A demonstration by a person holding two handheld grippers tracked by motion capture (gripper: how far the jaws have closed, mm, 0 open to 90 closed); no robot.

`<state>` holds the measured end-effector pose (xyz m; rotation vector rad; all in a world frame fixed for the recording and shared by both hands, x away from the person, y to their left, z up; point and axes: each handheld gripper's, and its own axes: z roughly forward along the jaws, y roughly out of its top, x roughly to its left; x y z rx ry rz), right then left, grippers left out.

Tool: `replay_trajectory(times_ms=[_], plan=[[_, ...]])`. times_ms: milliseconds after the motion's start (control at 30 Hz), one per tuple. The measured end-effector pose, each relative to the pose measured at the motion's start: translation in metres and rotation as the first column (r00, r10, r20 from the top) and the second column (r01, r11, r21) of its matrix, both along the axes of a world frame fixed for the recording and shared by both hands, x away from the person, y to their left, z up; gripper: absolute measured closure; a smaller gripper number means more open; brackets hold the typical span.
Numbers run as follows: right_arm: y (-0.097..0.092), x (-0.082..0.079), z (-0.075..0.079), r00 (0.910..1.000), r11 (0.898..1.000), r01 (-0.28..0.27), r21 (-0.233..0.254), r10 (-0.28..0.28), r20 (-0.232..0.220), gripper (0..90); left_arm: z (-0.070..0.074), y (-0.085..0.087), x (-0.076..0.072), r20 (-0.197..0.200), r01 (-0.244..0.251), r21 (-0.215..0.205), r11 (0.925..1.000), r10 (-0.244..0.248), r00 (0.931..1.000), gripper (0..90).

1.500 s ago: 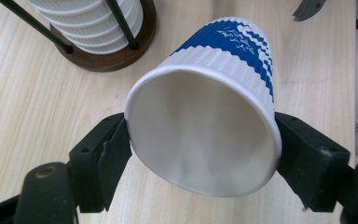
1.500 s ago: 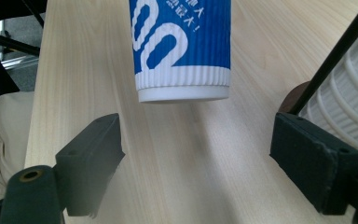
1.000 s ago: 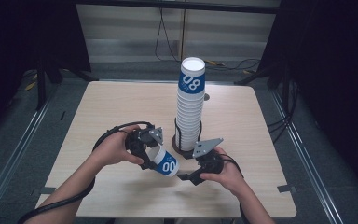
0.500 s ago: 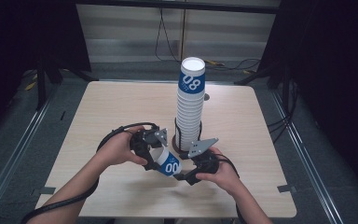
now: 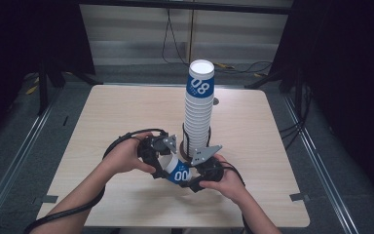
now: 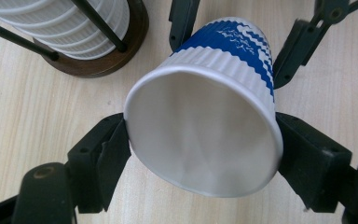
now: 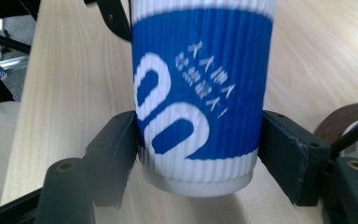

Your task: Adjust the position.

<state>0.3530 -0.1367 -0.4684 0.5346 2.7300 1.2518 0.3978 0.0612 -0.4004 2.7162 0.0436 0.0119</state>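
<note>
Both tools (image 5: 168, 161) clamped on cup (image 5: 177, 171)

Left gripper (image 5: 161, 157) and right gripper (image 5: 200, 171) close together, jaws clamped, the right's just closed.

The high view looks forward and down from above the person's side of the table (image 5: 126, 112), well back from the cup stack (image 5: 198, 117). The left gripper view sits very near, facing the mouth of the loose cup (image 6: 205, 126). The right gripper view faces its blue side (image 7: 200, 93) closely. All three share that cup (image 5: 177, 171) beside the stack.
</note>
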Motion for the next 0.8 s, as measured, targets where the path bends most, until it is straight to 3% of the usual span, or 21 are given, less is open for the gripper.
replay_trajectory(times_ms=[300,533,700,767,800], plan=[[0.004,0.001,-0.008,1.0000,1.000,0.000,-0.014,0.000,-0.001,29.9,0.003,0.000,-0.001,-0.009,-0.002,-0.025,0.9997,0.001,1.0000,21.7],[0.006,0.001,-0.011,0.9993,0.999,0.027,0.029,-0.026,-0.026,27.9,0.002,-0.002,-0.001,-0.014,-0.003,-0.033,0.9995,0.002,0.9999,22.0],[0.008,0.000,-0.012,1.0000,1.000,0.009,-0.007,-0.009,-0.002,29.1,0.001,-0.005,-0.002,0.000,0.005,-0.026,0.9996,-0.005,1.0000,21.9],[0.007,0.000,-0.013,1.0000,1.000,0.004,-0.004,-0.004,-0.001,29.0,0.001,-0.005,-0.002,-0.014,0.008,-0.029,0.9995,-0.008,0.9999,21.4],[0.007,0.000,-0.014,1.0000,1.000,0.003,-0.020,-0.003,0.005,28.4,0.003,-0.004,-0.002,-0.046,0.030,-0.046,0.9985,-0.032,0.9984,30.7]])
